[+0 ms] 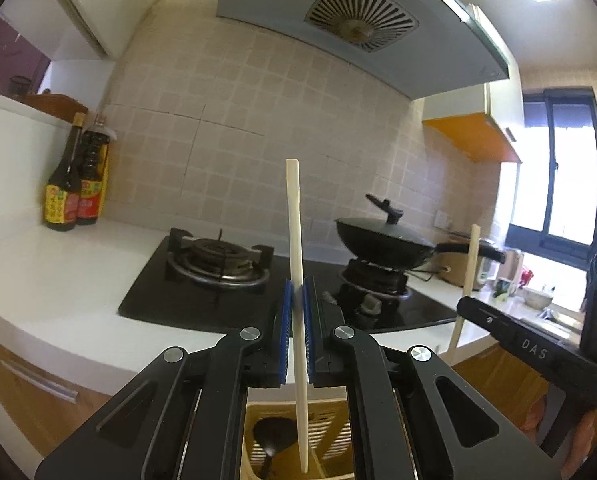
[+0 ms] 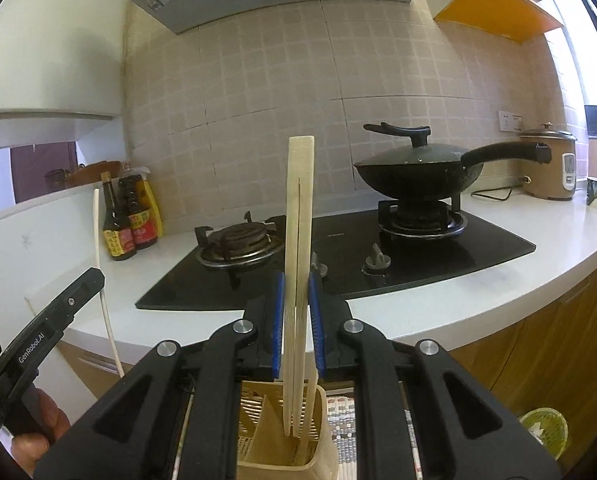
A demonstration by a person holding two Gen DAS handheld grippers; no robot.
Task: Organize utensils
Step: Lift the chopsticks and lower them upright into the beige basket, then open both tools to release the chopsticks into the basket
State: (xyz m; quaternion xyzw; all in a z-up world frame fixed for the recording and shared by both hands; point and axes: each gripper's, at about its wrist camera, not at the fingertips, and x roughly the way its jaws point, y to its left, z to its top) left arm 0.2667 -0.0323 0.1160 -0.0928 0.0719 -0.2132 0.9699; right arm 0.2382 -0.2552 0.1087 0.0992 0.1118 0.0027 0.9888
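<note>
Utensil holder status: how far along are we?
Done: a dark ladle already sits in the beige holder. In hand: left gripper clamps a pale flat utensil, right gripper clamps wooden tongs, both above the holder. Left: lower and release both.

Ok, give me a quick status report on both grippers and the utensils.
Left gripper shut on white utensil, upright. Right gripper shut on wooden tongs, tips in beige utensil holder. Dark ladle already in holder. Nothing blocking.

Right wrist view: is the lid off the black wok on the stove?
No. The lid sits closed on the black wok, its handle standing above the wok on the right burner.
</note>
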